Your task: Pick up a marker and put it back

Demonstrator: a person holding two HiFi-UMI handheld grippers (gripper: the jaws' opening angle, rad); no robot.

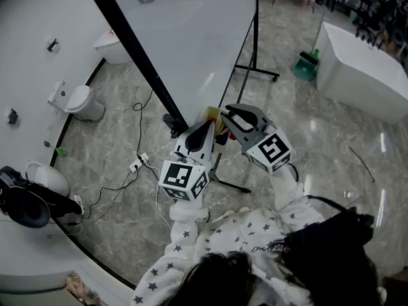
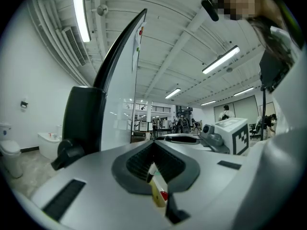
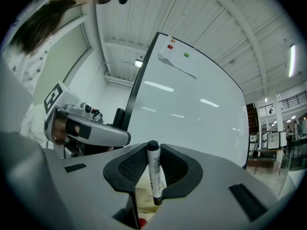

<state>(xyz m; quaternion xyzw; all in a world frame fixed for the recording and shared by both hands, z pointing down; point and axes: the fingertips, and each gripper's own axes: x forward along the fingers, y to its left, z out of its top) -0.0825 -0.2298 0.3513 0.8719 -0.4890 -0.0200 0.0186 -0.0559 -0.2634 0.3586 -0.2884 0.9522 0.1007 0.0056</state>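
Observation:
A marker with a white barrel and a black cap stands upright between the jaws of my right gripper, which is shut on it. Just behind and below it is a cream-yellow marker box. My left gripper is shut on the thin edge of that box, which carries a red mark. In the head view both grippers meet at the yellow box in front of the whiteboard's lower edge, the left gripper beside the right gripper. I cannot make out the marker there.
The whiteboard on its black wheeled stand fills the space ahead. Cables and a power strip lie on the marble floor to the left. A toilet stands far left; a white tub and a green object far right.

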